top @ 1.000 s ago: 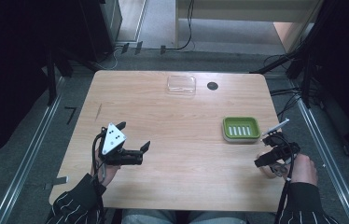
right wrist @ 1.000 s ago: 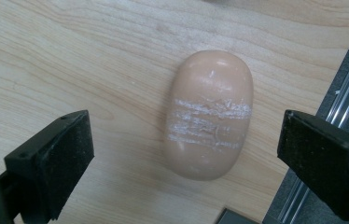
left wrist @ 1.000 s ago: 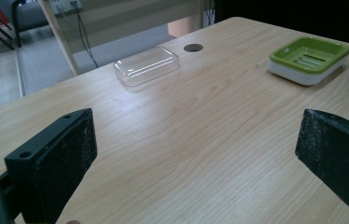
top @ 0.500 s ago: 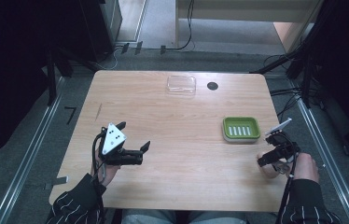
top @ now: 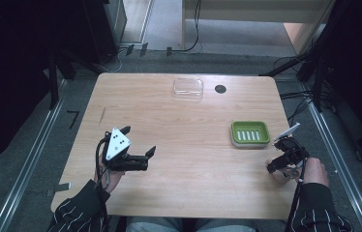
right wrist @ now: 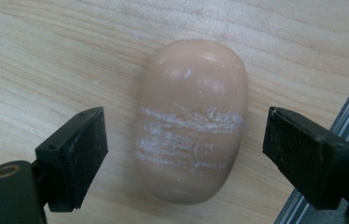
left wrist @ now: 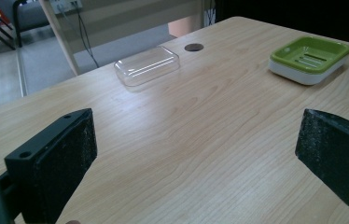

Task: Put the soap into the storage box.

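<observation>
Early stage, nothing grabbed yet. Right gripper point(right wrist: 184, 140) is hovering w/ jaws wide, straddling the tan oval soap bar point(right wrist: 192, 119), which is lying flat on the light wooden table point(top: 184, 125) near its right edge. The green slotted soap dish point(top: 250, 133) is sitting empty nearby. Left gripper point(top: 135, 145) is idling, jaws wide, holding nothing. Left to do, prob.: grip, lift, place in dish.

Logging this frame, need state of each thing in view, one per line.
soap: flat on the table near its right edge, between the open jaws, not gripped
soap dish: upright, empty
clear lid: on the table at the far edge, apart from the dish
left claw: open, empty
right claw: open, straddling the soap
</observation>
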